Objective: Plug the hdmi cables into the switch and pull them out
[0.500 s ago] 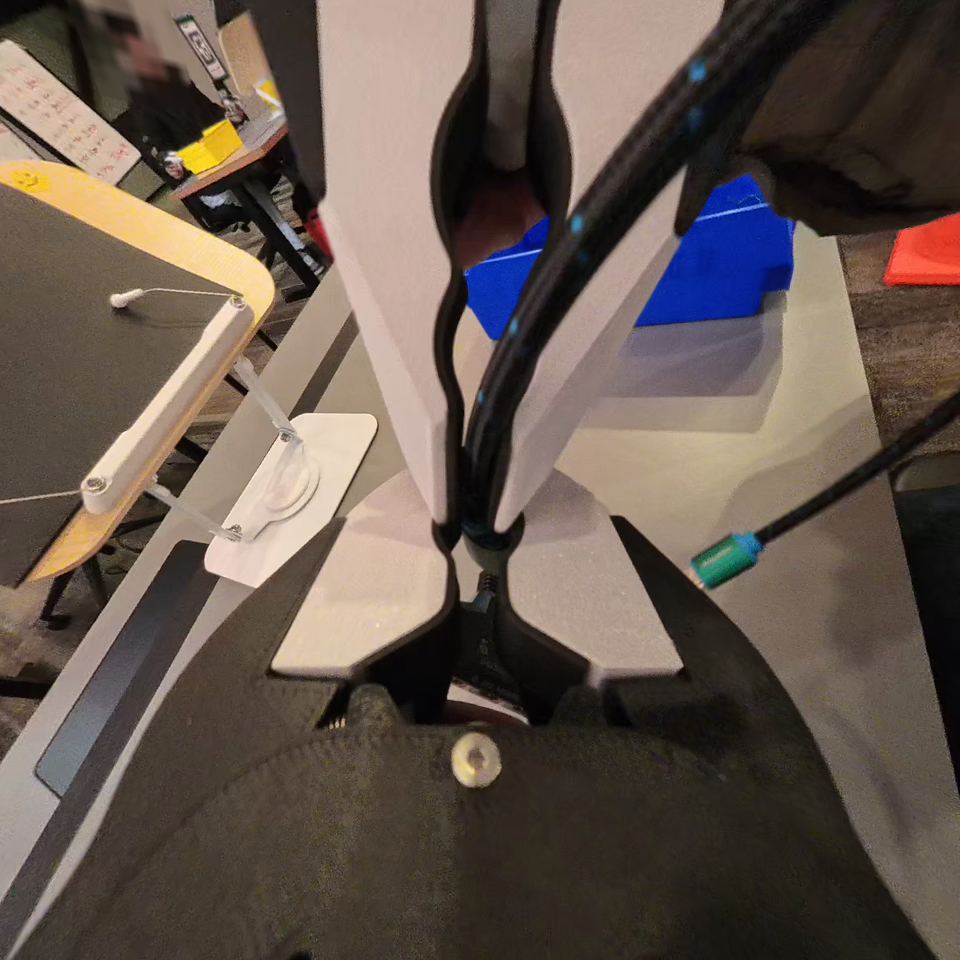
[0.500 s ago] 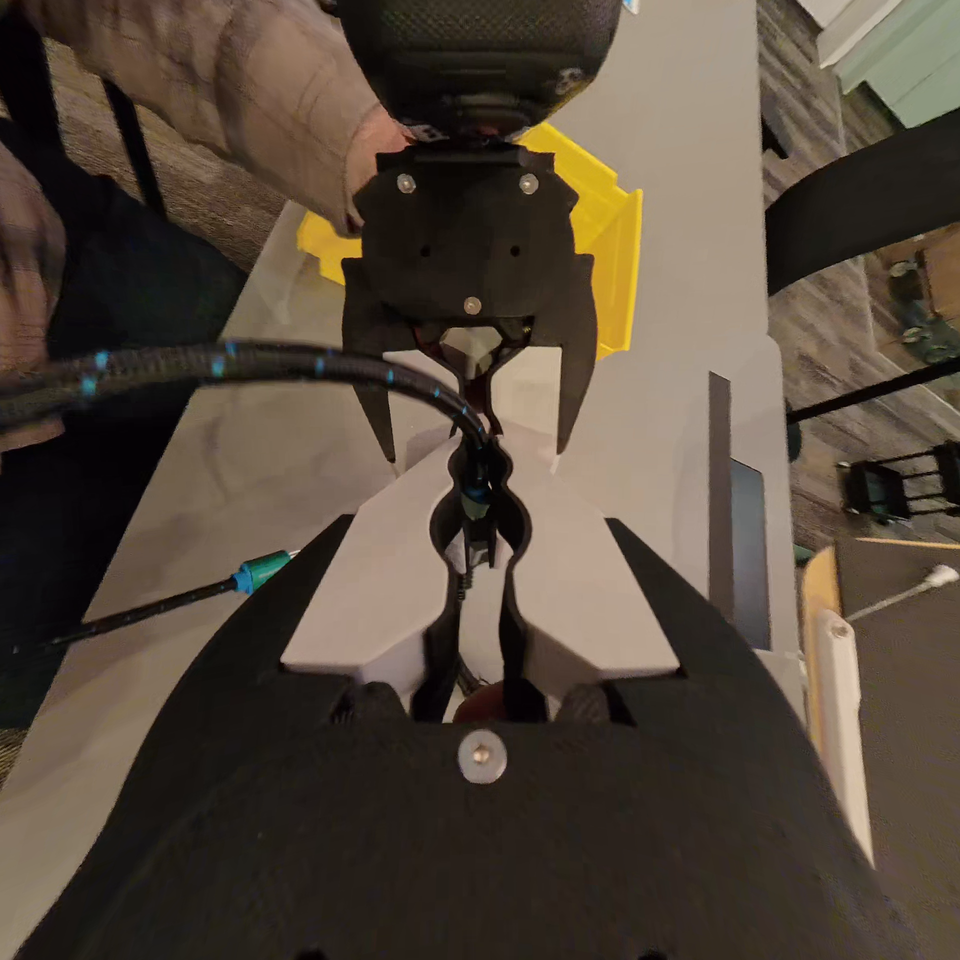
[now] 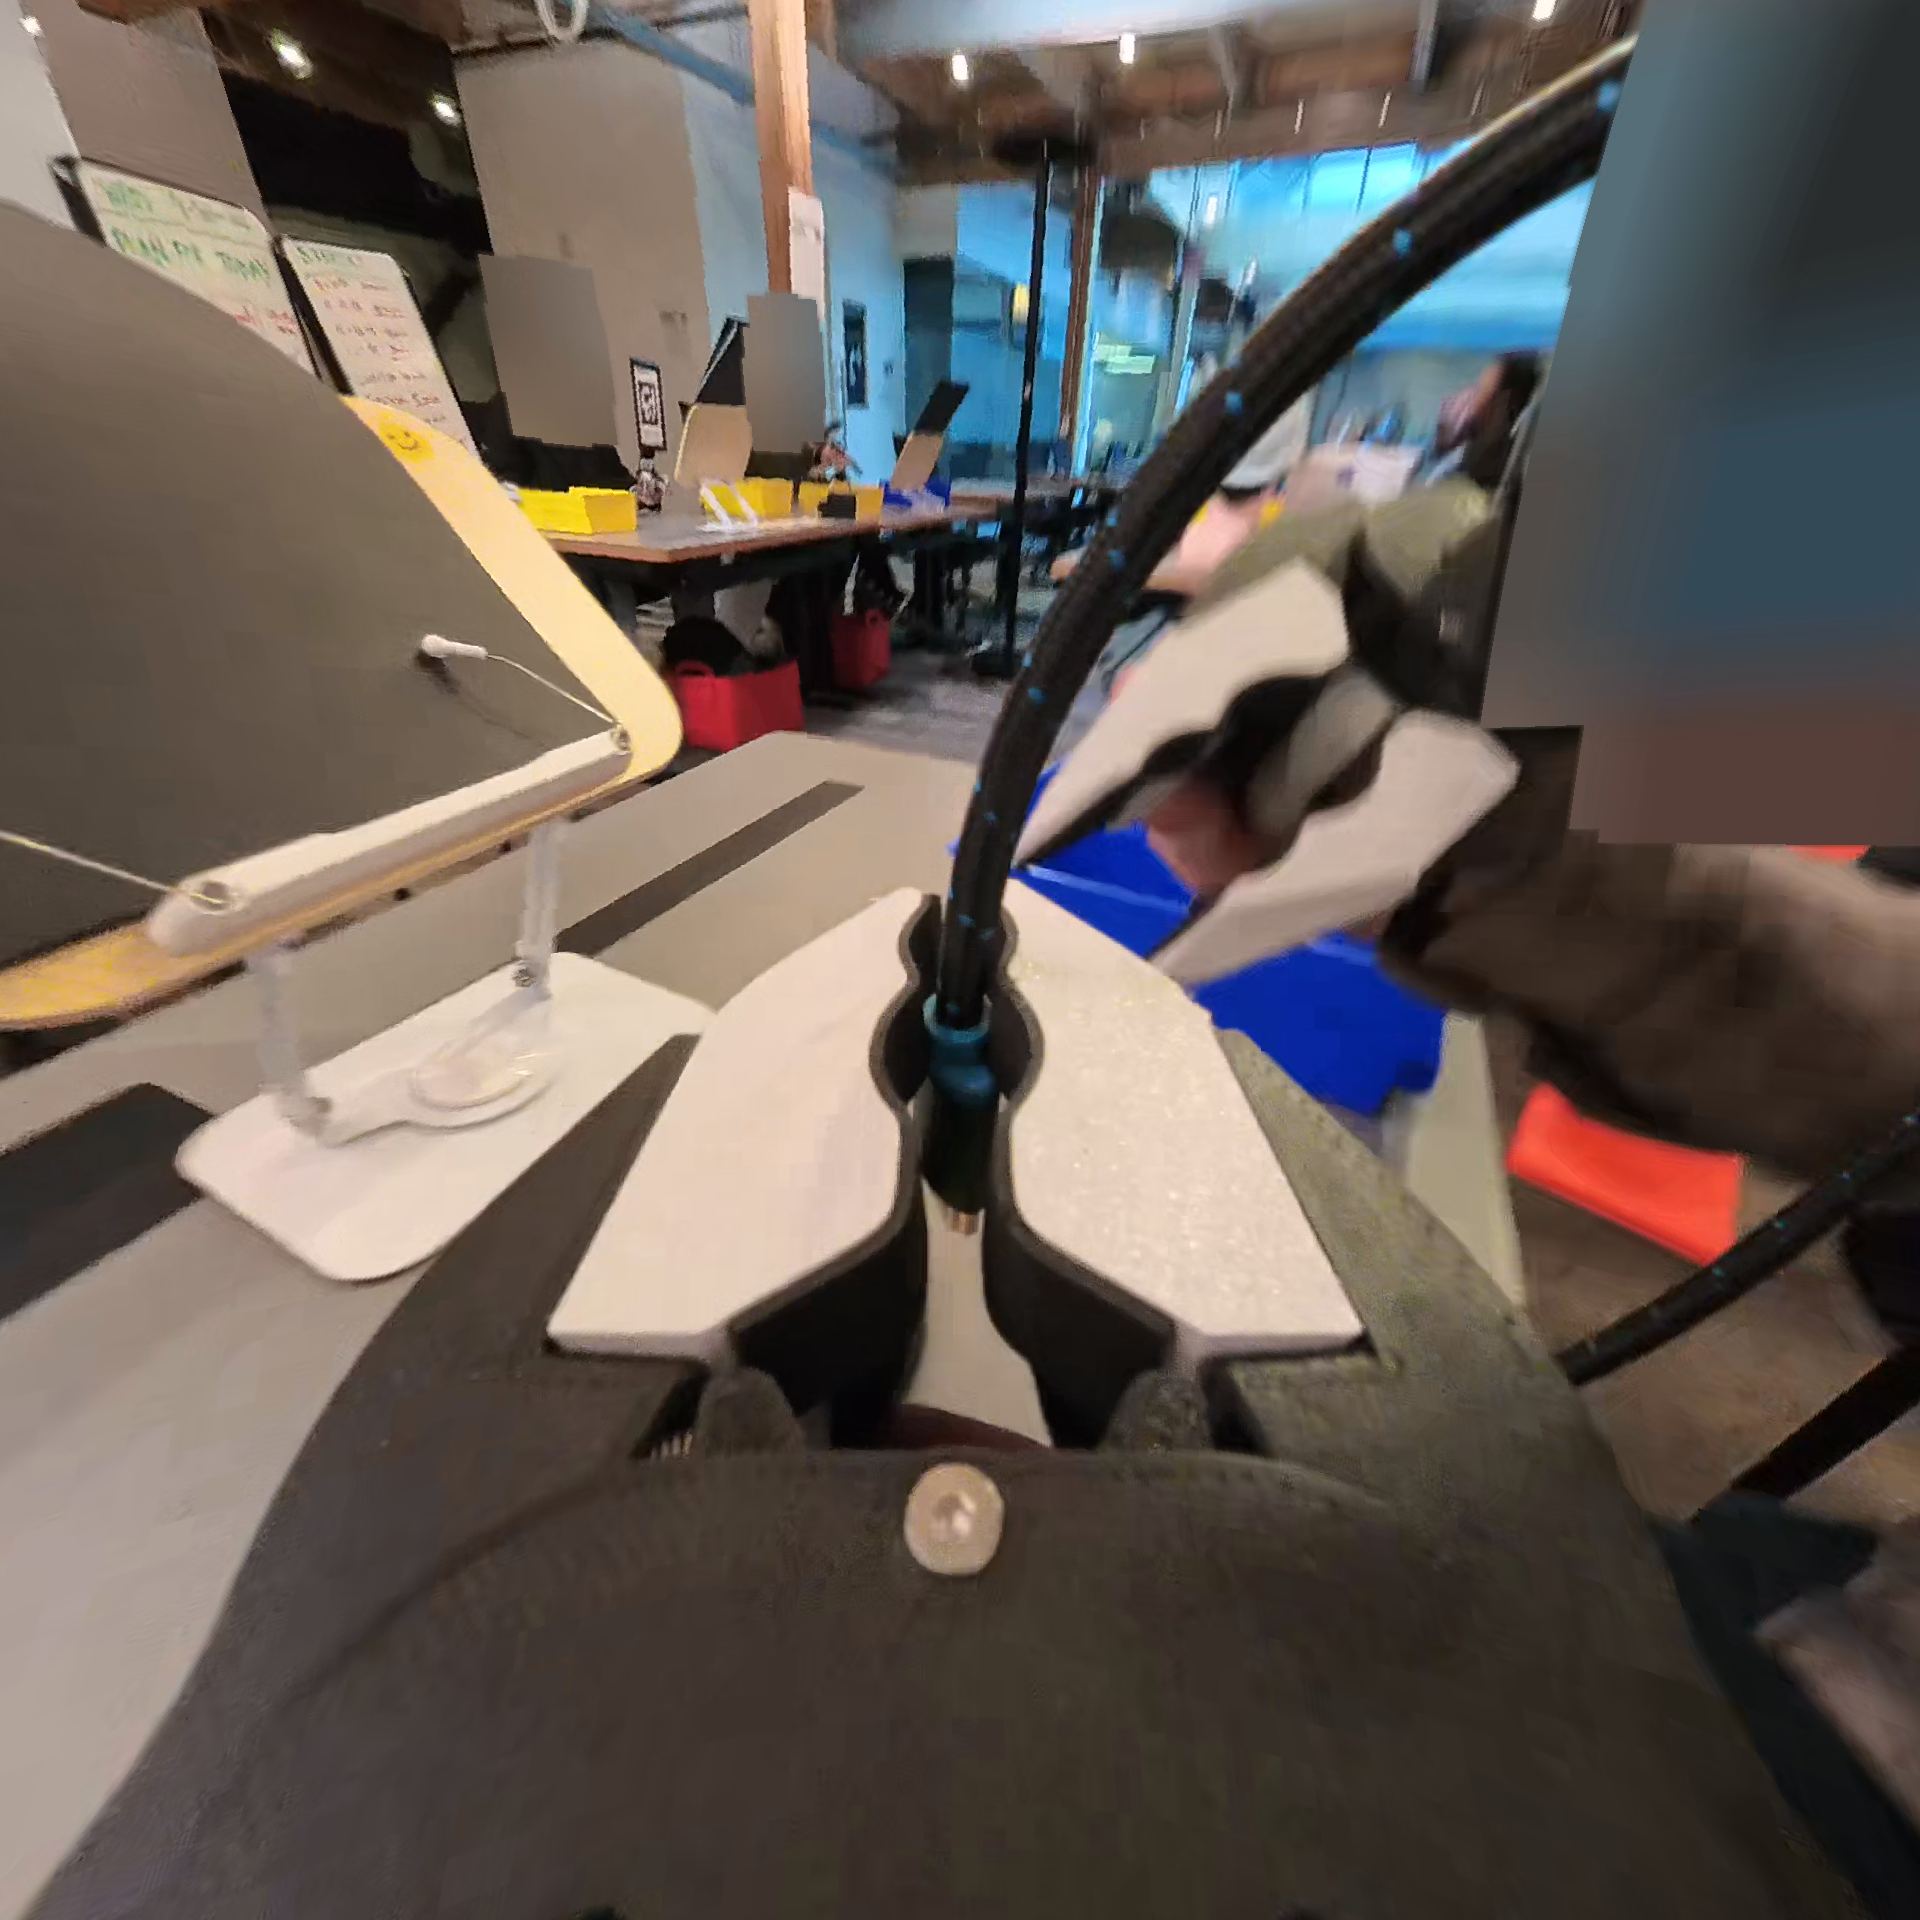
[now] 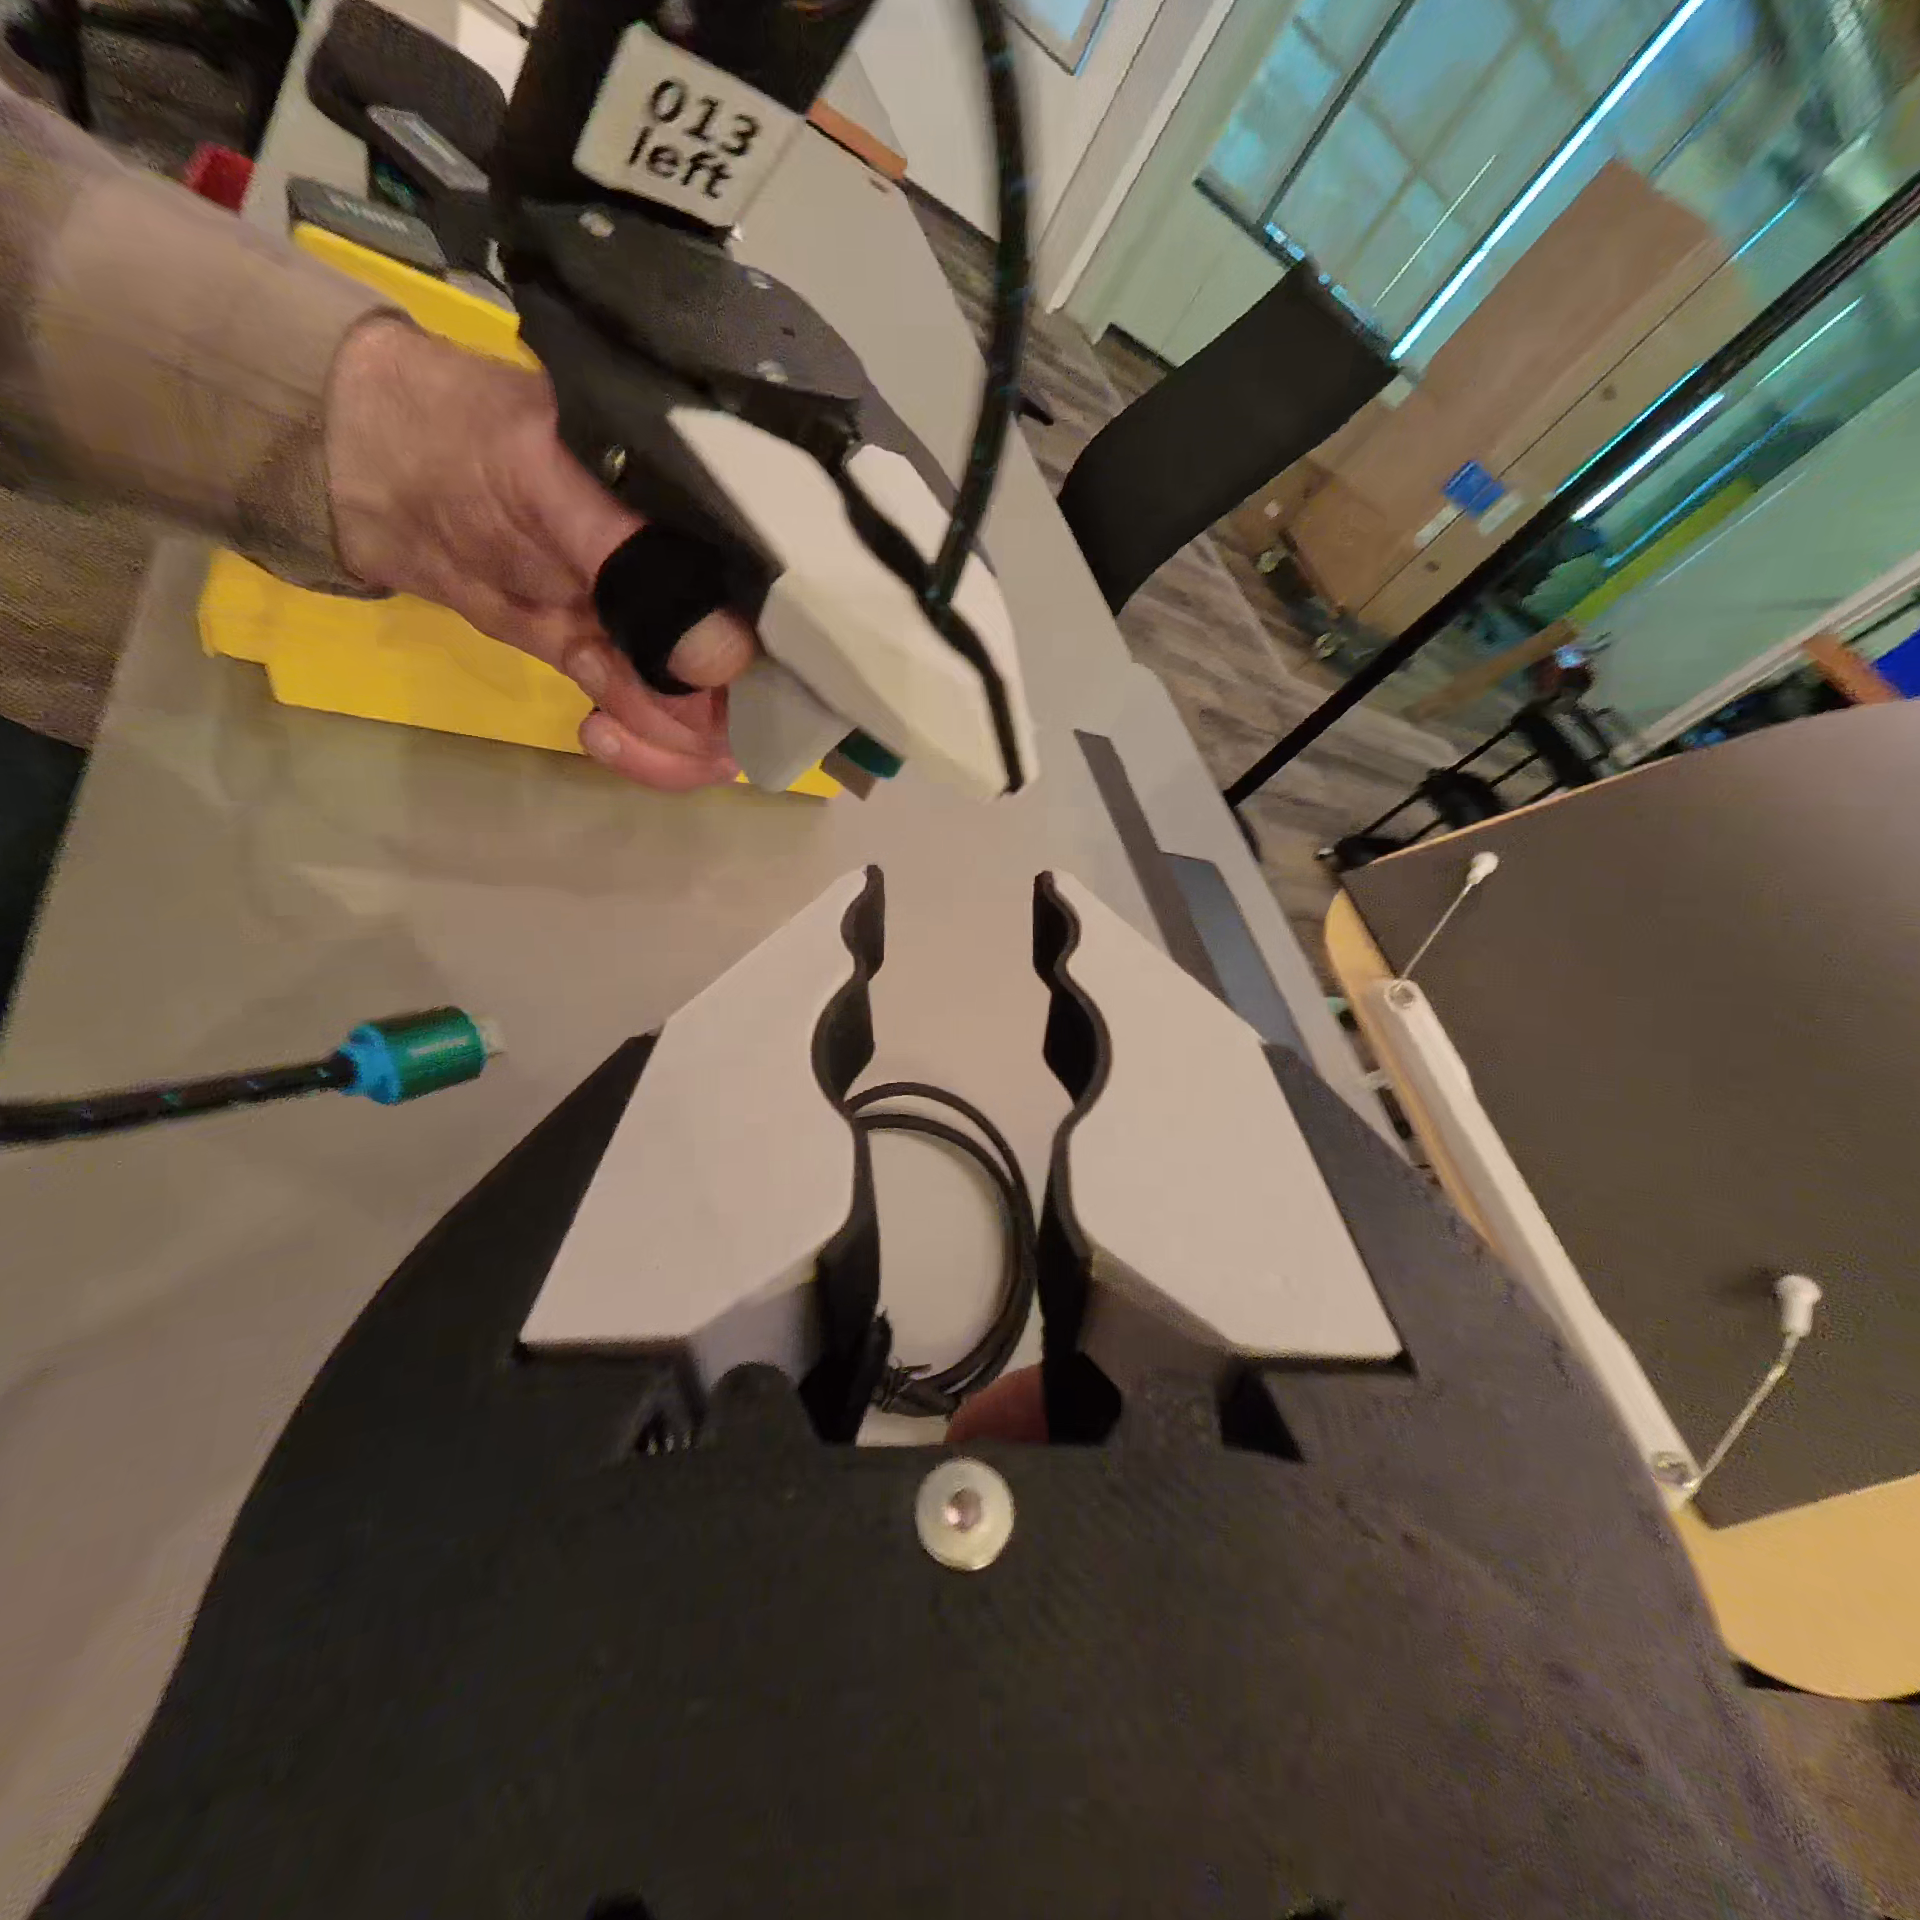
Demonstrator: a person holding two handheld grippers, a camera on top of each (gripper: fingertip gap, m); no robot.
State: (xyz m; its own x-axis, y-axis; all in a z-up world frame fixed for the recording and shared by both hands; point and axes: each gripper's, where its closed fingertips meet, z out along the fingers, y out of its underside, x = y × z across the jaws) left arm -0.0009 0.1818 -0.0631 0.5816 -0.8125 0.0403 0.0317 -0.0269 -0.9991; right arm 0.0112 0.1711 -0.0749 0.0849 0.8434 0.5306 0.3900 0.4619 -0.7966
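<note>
My left gripper (image 3: 961, 914) is shut on a black braided HDMI cable (image 3: 1049, 665), just above its teal plug (image 3: 961, 1060). The plug points back toward the camera and the cable arcs up to the right. In the right wrist view a hand holds the left gripper (image 4: 1003, 779) above the grey table (image 4: 312, 935), and the teal plug (image 4: 868, 764) peeks out beneath it. My right gripper (image 4: 956, 894) is open and empty; it also shows in the left wrist view (image 3: 1101, 894), close by on the right. A second HDMI cable's teal plug (image 4: 421, 1055) lies loose on the table. No switch shows clearly.
A thin black wire loop (image 4: 956, 1195) lies on the table between my right fingers. A yellow bin (image 4: 395, 665) stands behind the left gripper and a blue bin (image 3: 1309, 1018) behind the right. A white stand (image 3: 416, 1132) and a dark board (image 4: 1662, 1091) sit at the table's side.
My right gripper has opened, let go of the cable and drawn back. My left gripper has tilted up level, still shut on the cable.
</note>
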